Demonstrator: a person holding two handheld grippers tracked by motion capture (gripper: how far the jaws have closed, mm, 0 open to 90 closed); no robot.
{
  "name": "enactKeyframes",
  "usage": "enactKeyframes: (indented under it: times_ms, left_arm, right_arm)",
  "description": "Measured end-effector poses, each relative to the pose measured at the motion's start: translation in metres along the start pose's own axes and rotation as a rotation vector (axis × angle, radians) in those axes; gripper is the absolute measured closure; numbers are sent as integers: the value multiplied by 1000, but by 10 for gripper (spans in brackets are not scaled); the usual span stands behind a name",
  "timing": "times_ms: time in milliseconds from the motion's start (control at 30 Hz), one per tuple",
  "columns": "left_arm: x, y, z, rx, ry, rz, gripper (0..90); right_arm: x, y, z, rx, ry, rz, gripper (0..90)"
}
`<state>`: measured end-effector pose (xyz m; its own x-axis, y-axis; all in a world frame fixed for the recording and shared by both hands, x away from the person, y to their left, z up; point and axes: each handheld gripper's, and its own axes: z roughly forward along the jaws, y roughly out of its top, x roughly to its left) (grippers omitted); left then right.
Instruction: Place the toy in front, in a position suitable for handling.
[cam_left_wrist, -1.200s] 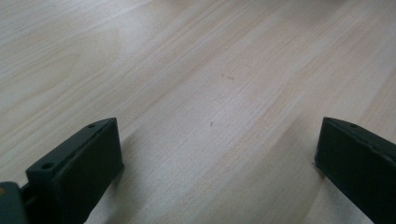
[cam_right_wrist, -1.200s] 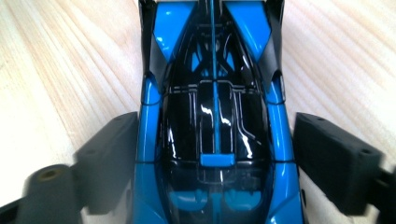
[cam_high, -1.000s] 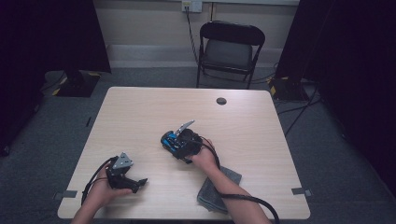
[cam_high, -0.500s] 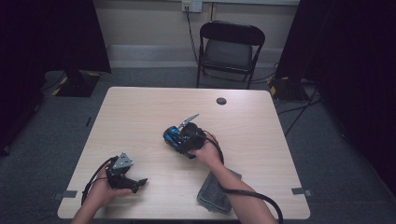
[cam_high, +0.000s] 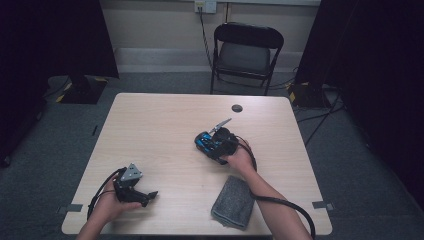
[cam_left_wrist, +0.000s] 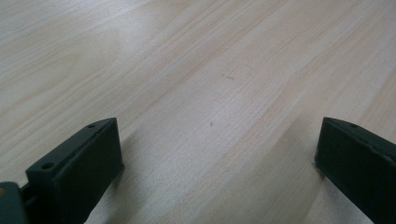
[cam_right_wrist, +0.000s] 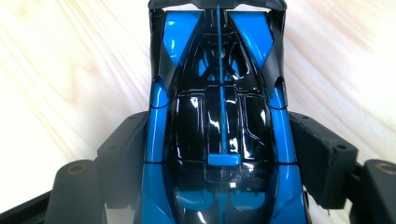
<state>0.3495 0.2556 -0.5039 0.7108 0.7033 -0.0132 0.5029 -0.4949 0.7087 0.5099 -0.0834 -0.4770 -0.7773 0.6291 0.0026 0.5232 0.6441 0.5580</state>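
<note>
- High view: the right gripper (cam_high: 212, 142), mid-surface, is clamped on a blue and black toy car (cam_high: 204, 142). The left gripper (cam_high: 145, 196) rests near the front left corner, well apart. A grey cloth (cam_high: 233, 201) lies near the front edge just beside the right forearm; a small dark disc (cam_high: 237, 108) sits near the far edge.
- Left gripper view: jaws stand wide apart over bare surface (cam_left_wrist: 196, 70), nothing between them.
- Right gripper view: the car (cam_right_wrist: 219, 116) runs lengthwise straight away from the gripper, pads (cam_right_wrist: 123, 154) pressing its two flanks.
</note>
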Motion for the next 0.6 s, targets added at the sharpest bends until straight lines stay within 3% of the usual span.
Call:
enactKeyframes:
  times_ms: [200,600]
  left_arm:
    - [0,0,0,-3,-1,-1,0]
    - [0,0,0,-3,0,0,0]
  right_arm:
    - [-10,-10,-2,-6,16,-1,259]
    - [-12,-13,-1,-9,12,-33,257]
